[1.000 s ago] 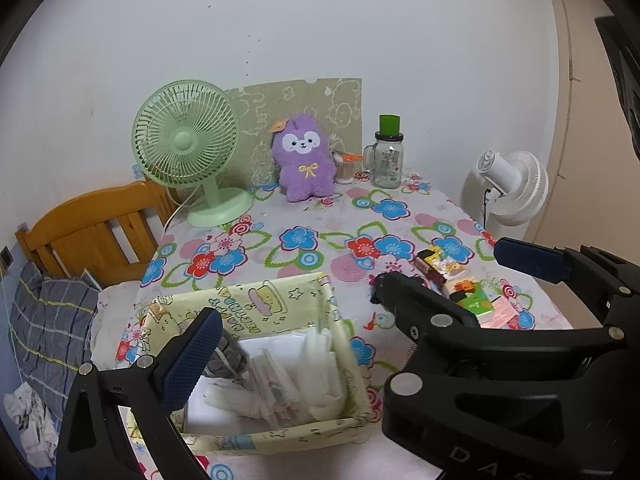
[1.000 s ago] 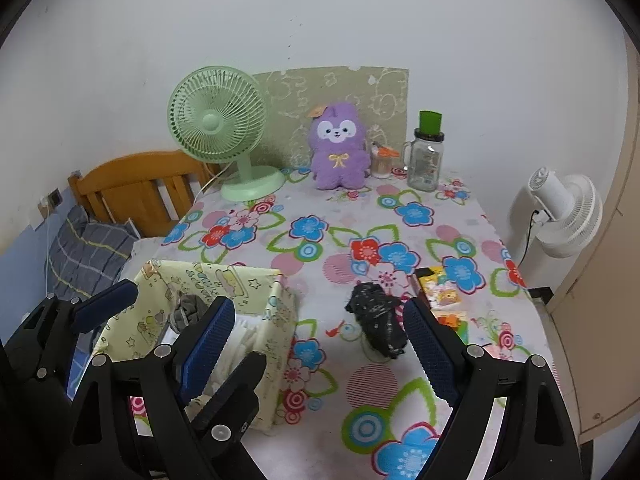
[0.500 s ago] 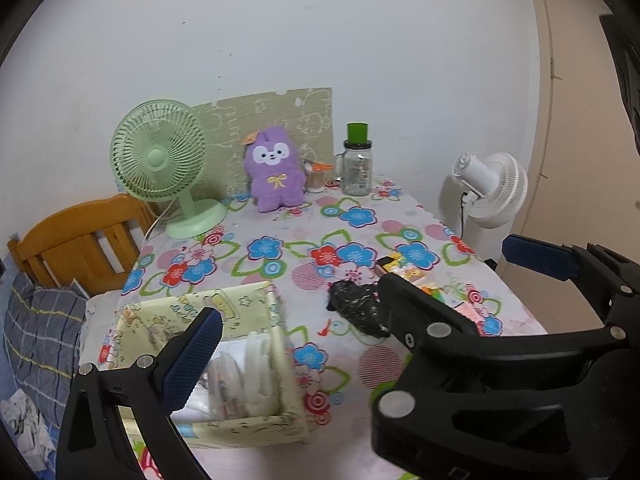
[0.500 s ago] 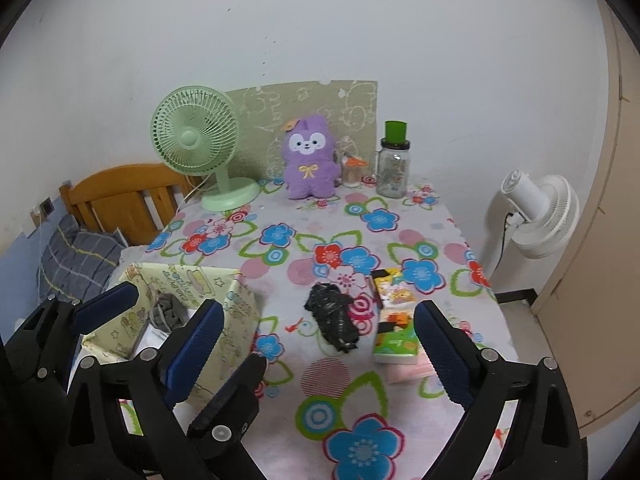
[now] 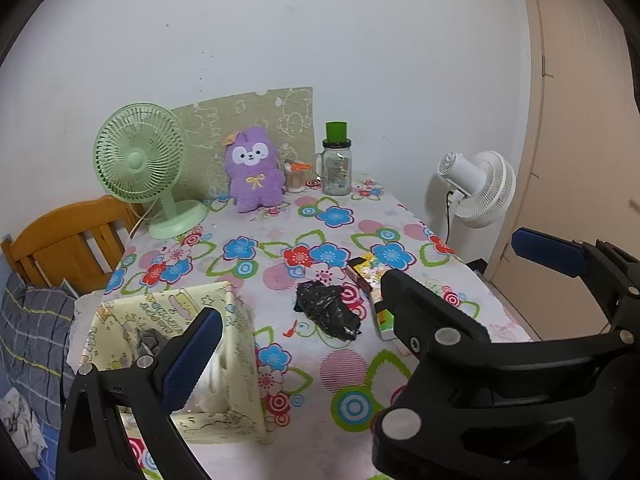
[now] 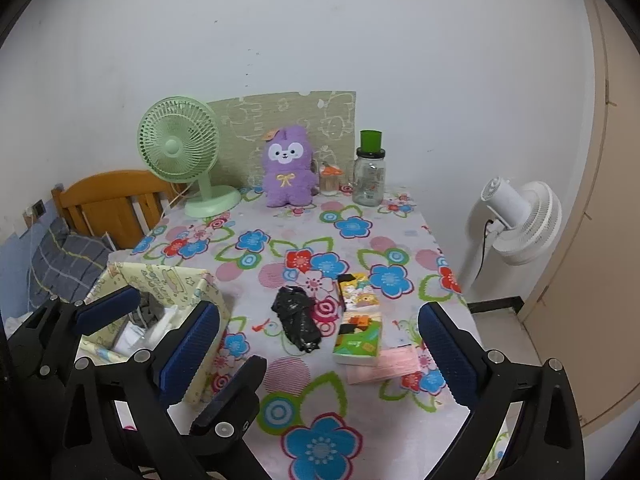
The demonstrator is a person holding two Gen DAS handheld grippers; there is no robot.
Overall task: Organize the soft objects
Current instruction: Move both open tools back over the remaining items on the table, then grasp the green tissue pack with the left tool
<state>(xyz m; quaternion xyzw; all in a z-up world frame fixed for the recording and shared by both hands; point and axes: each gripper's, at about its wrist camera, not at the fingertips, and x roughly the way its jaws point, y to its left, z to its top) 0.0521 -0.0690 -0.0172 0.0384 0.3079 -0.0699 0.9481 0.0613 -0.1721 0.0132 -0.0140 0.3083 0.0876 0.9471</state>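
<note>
Right wrist: black bag (image 6: 297, 317) btwn claw (image 6: 318, 354) fingers

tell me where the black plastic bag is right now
The black plastic bag lies mid-table on the floral cloth, between the yellow fabric box and the tissue packs.

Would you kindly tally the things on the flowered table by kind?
Fans: 1, green fan
Plush toys: 1, purple plush
Jars: 2, glass jar, small jar
Boxes: 1, fabric box
Bags: 1, black bag
Packets: 3, tissue packs, pink packet
Total: 9
</note>
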